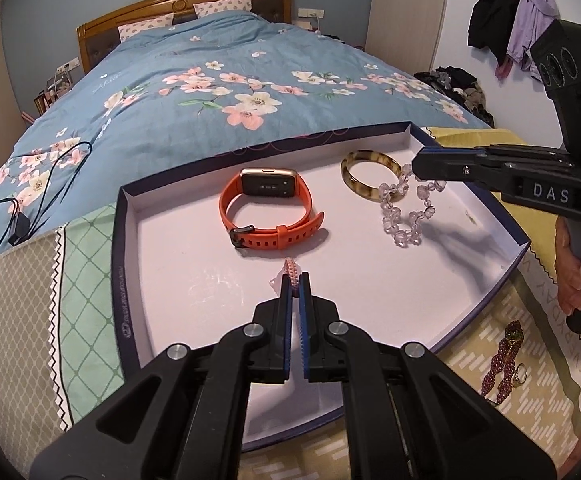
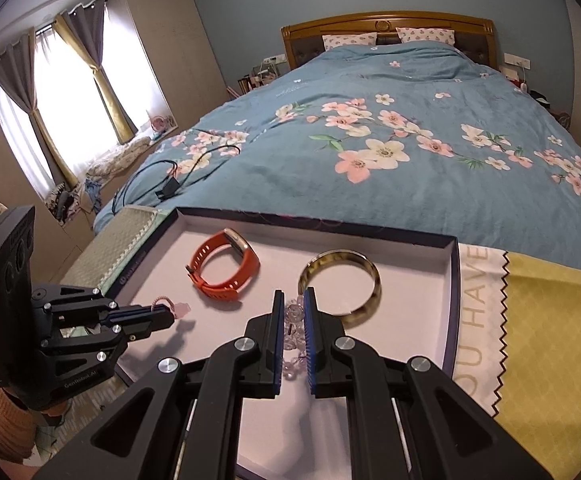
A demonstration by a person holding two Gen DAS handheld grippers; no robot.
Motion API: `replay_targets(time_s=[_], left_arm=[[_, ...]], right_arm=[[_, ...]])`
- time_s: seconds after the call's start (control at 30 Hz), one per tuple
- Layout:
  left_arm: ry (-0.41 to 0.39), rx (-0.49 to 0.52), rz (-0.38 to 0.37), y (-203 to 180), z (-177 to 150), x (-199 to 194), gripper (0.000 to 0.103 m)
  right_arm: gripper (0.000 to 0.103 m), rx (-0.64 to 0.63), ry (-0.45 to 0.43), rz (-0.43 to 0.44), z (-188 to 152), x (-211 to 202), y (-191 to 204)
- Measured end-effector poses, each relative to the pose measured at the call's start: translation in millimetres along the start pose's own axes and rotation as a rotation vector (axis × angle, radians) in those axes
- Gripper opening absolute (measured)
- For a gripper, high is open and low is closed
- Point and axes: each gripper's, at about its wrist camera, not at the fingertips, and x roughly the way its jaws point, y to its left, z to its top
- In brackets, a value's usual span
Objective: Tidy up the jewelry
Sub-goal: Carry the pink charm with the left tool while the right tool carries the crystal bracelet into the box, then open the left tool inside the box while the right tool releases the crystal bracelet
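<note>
A shallow box lid with a white floor lies on cloths at the foot of a floral-quilted bed and serves as the jewelry tray. Toward its far edge rest an orange smartwatch, buckled into a loop, and, nearer the far right corner, a tortoiseshell bangle lying flat. The right gripper is clamped narrow on a clear crystal bead bracelet, which hangs from its tips and drapes onto the lid floor touching the bangle's near rim. The left gripper is pinched almost shut on a small pink braided bracelet, held just above the lid's middle, its length running along the fingers toward the watch. Judged from this, both pieces sit over the lid and need only lowering and releasing; the left has bare floor directly below. A magenta beaded piece and a ring wait outside the lid's near right corner.
</note>
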Motion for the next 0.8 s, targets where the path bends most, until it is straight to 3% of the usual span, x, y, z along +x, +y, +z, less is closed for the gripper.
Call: replay_targets(time_s=[0.3, 0.43, 0.8], left_arm=[[0.009, -0.041, 0.005, 7.0, 3.7, 8.5, 0.012], [-0.007, -0.057, 0.019, 10.6, 3.8, 2.0, 0.018], [-0.156, -0.089, 0.036, 16.0, -11.6, -65.6, 0.035]], right_arm=[[0.011, 0.023, 0.017, -0.028, -6.1, 0.3, -8.1], [0.019, 0.026, 0.005, -0.037, -7.4, -5.9, -8.9], [0.038, -0.016, -0.079, -0.008, -28.8, -61.5, 3.8]])
